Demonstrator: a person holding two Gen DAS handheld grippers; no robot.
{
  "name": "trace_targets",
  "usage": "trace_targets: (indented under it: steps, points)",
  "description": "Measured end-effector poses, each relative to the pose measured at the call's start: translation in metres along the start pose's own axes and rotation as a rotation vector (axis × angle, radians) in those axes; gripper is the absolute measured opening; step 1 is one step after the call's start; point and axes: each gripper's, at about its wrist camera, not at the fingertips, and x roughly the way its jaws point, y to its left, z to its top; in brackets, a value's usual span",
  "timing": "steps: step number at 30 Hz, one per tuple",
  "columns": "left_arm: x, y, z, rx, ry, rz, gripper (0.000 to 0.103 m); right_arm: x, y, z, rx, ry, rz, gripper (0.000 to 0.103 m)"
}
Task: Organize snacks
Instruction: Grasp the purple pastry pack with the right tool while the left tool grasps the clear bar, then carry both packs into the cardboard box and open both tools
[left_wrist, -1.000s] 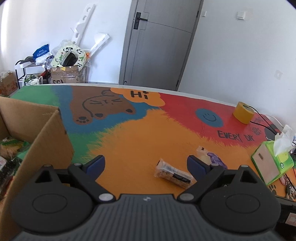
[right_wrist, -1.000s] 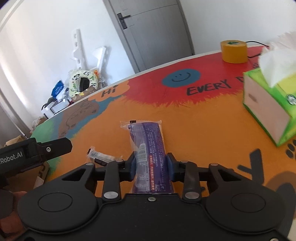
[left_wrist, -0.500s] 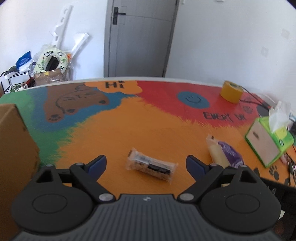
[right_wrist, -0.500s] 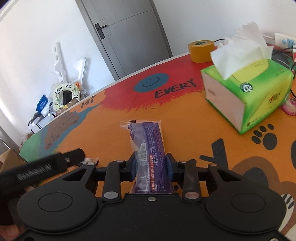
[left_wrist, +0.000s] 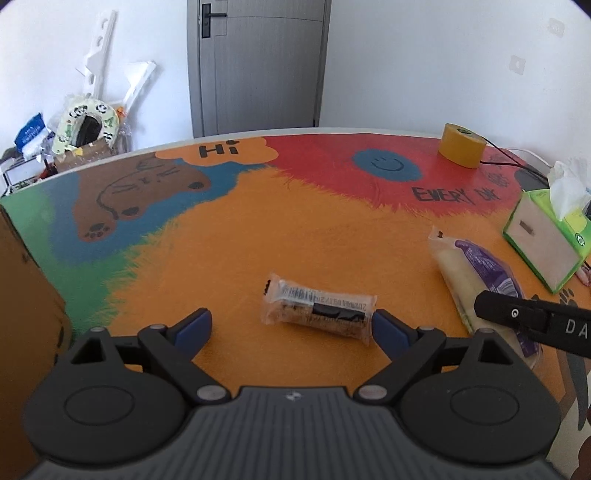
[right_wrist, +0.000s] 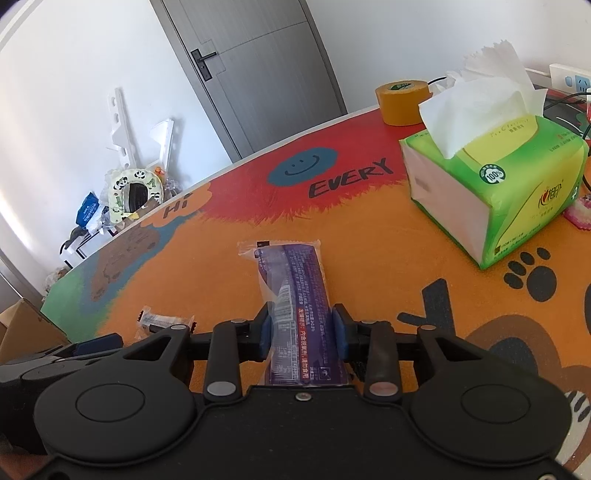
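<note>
On table | left gripper (left_wrist: 291, 328) wide open, clear snack (left_wrist: 317, 314) crosswise | right gripper (right_wrist: 302, 332) clamps purple snack (right_wrist: 295, 295) lengthwise.

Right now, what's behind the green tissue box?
Behind the tissue box sit a roll of yellow tape, black cables and a white power strip by the wall. The table right behind the box is hidden by it.

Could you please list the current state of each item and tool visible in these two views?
left tongs: open, around the clear-wrapped snack
right tongs: shut on the purple snack pack
clear-wrapped snack: sealed, lying flat on the mat
purple snack pack: sealed, gripped
tissue box: opened, a tissue sticking up
door: closed
cardboard box: only its side shows
yellow tape roll: lying flat
</note>
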Motion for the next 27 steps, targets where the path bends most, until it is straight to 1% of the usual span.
trace_targets:
  steps: [2, 5, 8, 9, 10, 13, 16, 21, 27]
  points:
    - [0.001, 0.001, 0.001, -0.003, -0.025, -0.002, 0.093, 0.000, 0.001, 0.001, 0.000, 0.002, -0.004, 0.034]
    - [0.005, -0.003, 0.001, 0.005, -0.034, 0.001, 0.087, 0.002, 0.004, 0.001, -0.002, 0.003, -0.017, 0.034]
    - [0.003, -0.005, 0.000, 0.012, -0.055, 0.006, 0.072, 0.004, 0.009, 0.001, -0.013, 0.001, -0.035, 0.034]
    - [0.003, -0.006, -0.001, 0.021, -0.063, 0.012, 0.060, 0.004, 0.010, 0.000, -0.016, -0.001, -0.039, 0.034]
    - [0.001, -0.006, -0.002, 0.025, -0.071, 0.011, 0.056, 0.004, 0.011, 0.000, -0.019, -0.002, -0.042, 0.034]
    - [-0.002, -0.003, -0.003, 0.012, -0.073, -0.003, 0.052, 0.003, 0.013, -0.002, -0.021, -0.004, -0.042, 0.032]
    - [-0.009, 0.000, -0.004, -0.009, -0.074, -0.016, 0.052, -0.002, 0.013, -0.004, -0.016, -0.004, -0.037, 0.031]
    - [-0.029, 0.000, -0.004, -0.018, -0.110, -0.021, 0.052, -0.012, 0.016, -0.008, -0.005, -0.010, -0.025, 0.030]
    - [-0.062, 0.001, -0.001, -0.018, -0.163, -0.026, 0.052, -0.033, 0.022, -0.009, 0.006, -0.043, 0.010, 0.030]
